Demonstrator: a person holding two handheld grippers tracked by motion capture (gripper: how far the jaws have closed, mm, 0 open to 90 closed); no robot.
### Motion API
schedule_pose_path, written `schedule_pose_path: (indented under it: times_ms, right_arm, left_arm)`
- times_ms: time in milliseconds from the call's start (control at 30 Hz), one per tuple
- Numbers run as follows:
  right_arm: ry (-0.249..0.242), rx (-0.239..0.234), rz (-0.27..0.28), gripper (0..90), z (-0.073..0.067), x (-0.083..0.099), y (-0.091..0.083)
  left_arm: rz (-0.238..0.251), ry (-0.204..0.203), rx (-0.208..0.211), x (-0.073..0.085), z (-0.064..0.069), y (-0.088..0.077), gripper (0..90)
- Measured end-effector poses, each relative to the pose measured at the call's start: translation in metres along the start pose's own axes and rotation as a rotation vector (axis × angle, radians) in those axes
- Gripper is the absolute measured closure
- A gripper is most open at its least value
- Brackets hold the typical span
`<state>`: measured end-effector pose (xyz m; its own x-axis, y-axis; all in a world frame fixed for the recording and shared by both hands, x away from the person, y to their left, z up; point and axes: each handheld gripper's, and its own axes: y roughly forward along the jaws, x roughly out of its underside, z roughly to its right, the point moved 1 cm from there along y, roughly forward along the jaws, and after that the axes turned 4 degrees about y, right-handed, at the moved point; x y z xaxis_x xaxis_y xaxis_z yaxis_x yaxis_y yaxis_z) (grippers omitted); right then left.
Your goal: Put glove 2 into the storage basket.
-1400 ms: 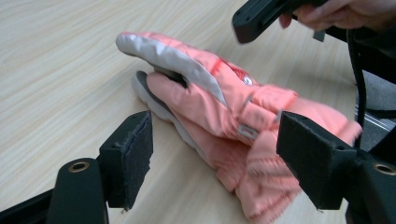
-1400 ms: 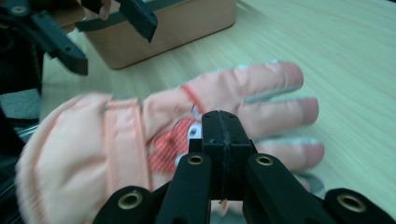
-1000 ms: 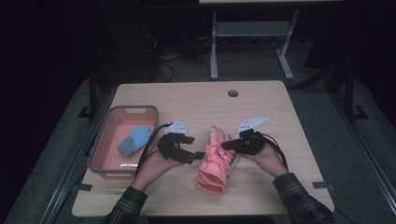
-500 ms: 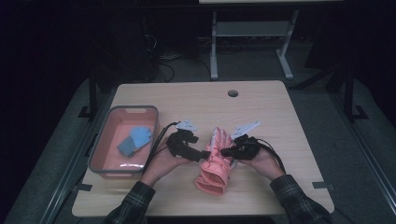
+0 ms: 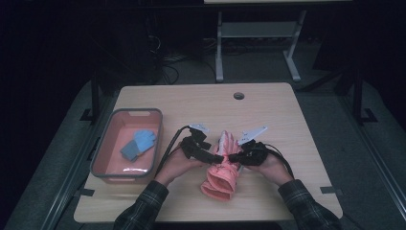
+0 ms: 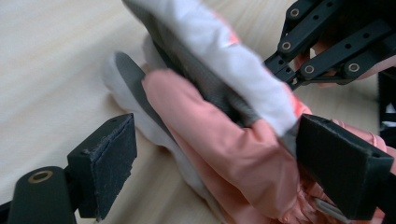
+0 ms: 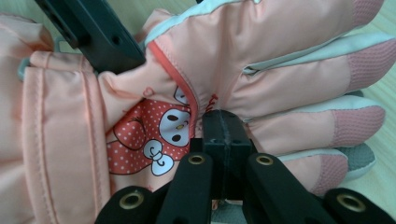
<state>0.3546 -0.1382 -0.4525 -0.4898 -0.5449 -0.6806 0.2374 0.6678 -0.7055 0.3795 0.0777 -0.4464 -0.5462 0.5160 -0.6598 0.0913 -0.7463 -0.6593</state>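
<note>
A pink winter glove (image 5: 221, 175) lies in a bundle near the table's front edge, its fingers pointing away. In the left gripper view a second glove's white and grey palm side (image 6: 224, 56) is lifted over the pink one (image 6: 233, 154). My left gripper (image 5: 218, 157) (image 6: 219, 163) reaches in from the left. Its jaws have just been opening and now stand wide on either side of the pink glove, the left pad (image 6: 105, 163) clear of it. My right gripper (image 5: 233, 157) (image 7: 223, 130) is shut, pinching the glove's fabric beside a cartoon patch (image 7: 149, 140).
A pink tray (image 5: 103, 158) with a blue glove (image 5: 139, 143) in it stands at the table's left. A round cable hole (image 5: 238, 95) sits at the far middle. The person's plaid sleeves come in from the front edge. The floor around is dark.
My left gripper has moved right and down to the glove, and its jaws now straddle it. The right gripper has stayed on the glove, and the bundle has barely shifted.
</note>
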Motion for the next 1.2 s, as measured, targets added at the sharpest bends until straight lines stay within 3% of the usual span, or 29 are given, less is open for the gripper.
schedule_pose_path:
  times_ms: [33,200,300,433,733,867,933,1200]
  right_arm:
    - [0.0,0.0,0.0,90.0,0.0,0.0,0.0]
    - [0.003,0.0,-0.006,90.0,0.0,0.004,0.0]
    - [0.002,0.0,-0.009,90.0,0.0,0.004,0.0]
    - [-0.023,0.004,-0.016,90.0,0.001,0.003,0.002]
    - [-0.014,0.0,-0.017,90.0,0.0,0.002,0.003]
    - [-0.026,0.003,-0.014,90.0,0.0,0.002,0.004]
    - [-0.023,0.0,-0.014,90.0,0.0,0.002,0.005]
    - [-0.017,-0.002,-0.016,90.0,-0.001,0.001,0.005]
  left_arm:
    - [0.0,0.0,0.0,0.0,0.0,0.0,12.5]
    - [-0.014,-0.056,0.11,0.006,-0.011,0.014,12.5]
    - [-0.016,-0.06,0.118,0.007,-0.013,0.016,12.4]
    - [-0.002,-0.106,0.153,0.015,-0.018,0.021,12.4]
    - [0.013,-0.109,0.18,0.017,-0.018,0.022,13.4]
    - [0.007,-0.119,0.257,0.019,-0.023,0.022,23.7]
    - [0.01,-0.118,0.273,0.02,-0.024,0.021,28.2]
    - [-0.003,-0.115,0.278,0.019,-0.025,0.017,45.2]
